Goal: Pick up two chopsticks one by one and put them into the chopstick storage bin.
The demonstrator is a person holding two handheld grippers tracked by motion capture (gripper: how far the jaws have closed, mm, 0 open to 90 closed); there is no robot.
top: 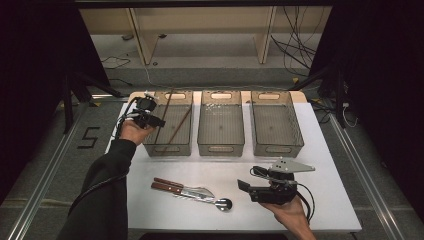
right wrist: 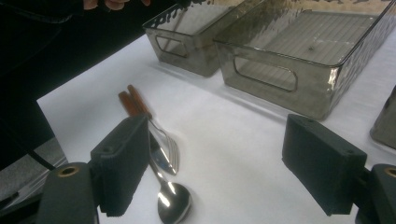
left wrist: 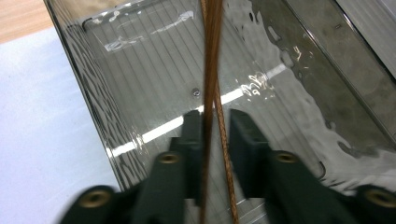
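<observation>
Two brown chopsticks (top: 167, 112) lean inside the left clear bin (top: 167, 149), at the bin's left side. My left gripper (top: 155, 120) hangs over that bin's left rim. In the left gripper view the chopsticks (left wrist: 214, 70) run between the jaws of the left gripper (left wrist: 215, 126), which stand slightly apart and open, with a gap beside the sticks above the bin floor (left wrist: 140, 79). My right gripper (top: 250, 179) rests open near the table's front right. Seen along its own jaws, the right gripper (right wrist: 219, 144) holds nothing.
A wooden-handled fork (top: 192, 191) and spoon (top: 222, 204) lie on the white table (top: 330, 200) at the front, left of the right gripper; fork (right wrist: 166, 144), spoon (right wrist: 173, 203). The middle bin (top: 220, 149) and right bin (top: 277, 149) stand beside the left one.
</observation>
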